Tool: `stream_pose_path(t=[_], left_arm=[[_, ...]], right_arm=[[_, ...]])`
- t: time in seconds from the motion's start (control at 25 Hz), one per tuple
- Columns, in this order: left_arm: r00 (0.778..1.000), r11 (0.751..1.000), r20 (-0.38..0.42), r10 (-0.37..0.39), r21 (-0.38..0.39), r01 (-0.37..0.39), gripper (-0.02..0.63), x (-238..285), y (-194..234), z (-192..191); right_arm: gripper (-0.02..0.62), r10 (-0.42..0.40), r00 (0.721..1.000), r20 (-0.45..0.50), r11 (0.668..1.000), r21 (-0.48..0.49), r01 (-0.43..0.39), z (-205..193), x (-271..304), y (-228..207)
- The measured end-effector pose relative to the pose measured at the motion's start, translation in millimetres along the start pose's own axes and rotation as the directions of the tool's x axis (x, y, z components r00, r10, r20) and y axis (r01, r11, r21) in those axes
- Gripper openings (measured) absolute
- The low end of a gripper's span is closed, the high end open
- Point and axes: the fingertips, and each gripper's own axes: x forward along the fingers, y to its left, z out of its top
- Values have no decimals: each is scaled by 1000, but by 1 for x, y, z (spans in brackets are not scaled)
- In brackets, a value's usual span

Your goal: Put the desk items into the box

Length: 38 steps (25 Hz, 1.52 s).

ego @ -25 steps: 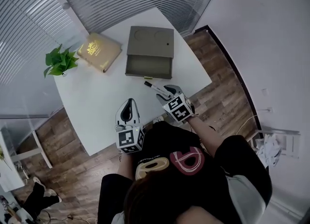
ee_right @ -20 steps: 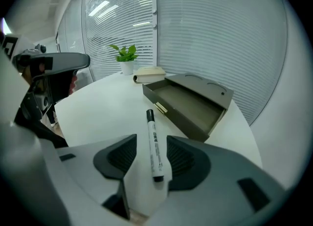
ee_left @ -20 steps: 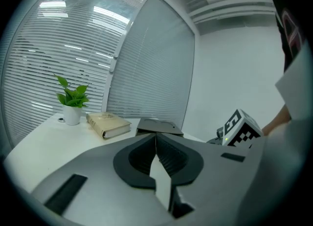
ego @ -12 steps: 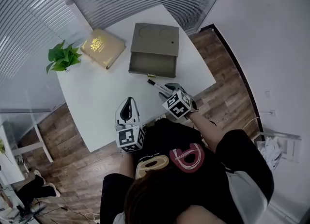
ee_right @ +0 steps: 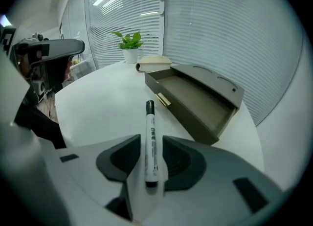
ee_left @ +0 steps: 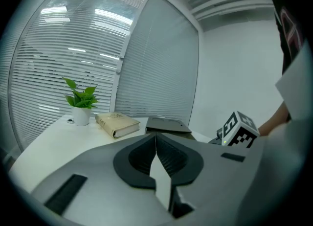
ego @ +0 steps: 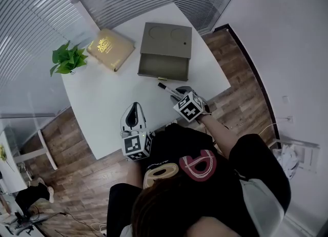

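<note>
A black-capped white marker (ego: 166,89) lies on the white table (ego: 102,107) in front of the open olive-grey box (ego: 165,51). My right gripper (ego: 180,93) points steeply down over the marker's near end. In the right gripper view the marker (ee_right: 150,137) lies lengthwise between the two pads of the right gripper (ee_right: 150,143). Its jaws have just been closing, with narrow gaps still showing on both sides. The left gripper (ego: 135,115) hovers at the table's near edge; in its own view the left gripper (ee_left: 156,139) has its tips together and holds nothing.
A small gold item (ee_right: 163,99) lies against the box's (ee_right: 195,98) front wall. A tan book (ego: 110,50) and a potted plant (ego: 66,59) stand at the table's far left. Window blinds run behind the table; wooden floor surrounds it.
My right gripper has sunk lower over the marker and its jaws have narrowed around it. The left gripper has hardly moved.
</note>
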Motion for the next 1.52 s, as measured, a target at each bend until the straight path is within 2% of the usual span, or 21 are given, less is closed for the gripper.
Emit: stream_pose_path(t=[0.2,0.44,0.72,1.16,1.32,1.52], left_arm=[[1000,1000,-4,-3,-1,3,18,4,2,-2],[1000,1000,-18,0,17,0,18,1,5,-4],[1000,1000,-19,9,8,-9,18,-2,14,-4],[999,999,-6,41,-1,-41,18,-9,28,-4],[999,999,-2,45,-8,-45,18,-11,33,-4],[999,999,6,40,-3,-40,18,-12,35,-2]], right_arm=[[135,5,1000,-6,1000,-4,-5,1,2,-1],[80,35,999,-11,999,5,-35,-1,2,7],[75,35,999,-7,999,15,-34,2,2,7],[74,50,996,72,998,37,-53,24,-11,12],[74,17,999,48,1000,-11,-16,27,-17,10],[72,-25,996,80,999,-37,28,41,-24,-1]])
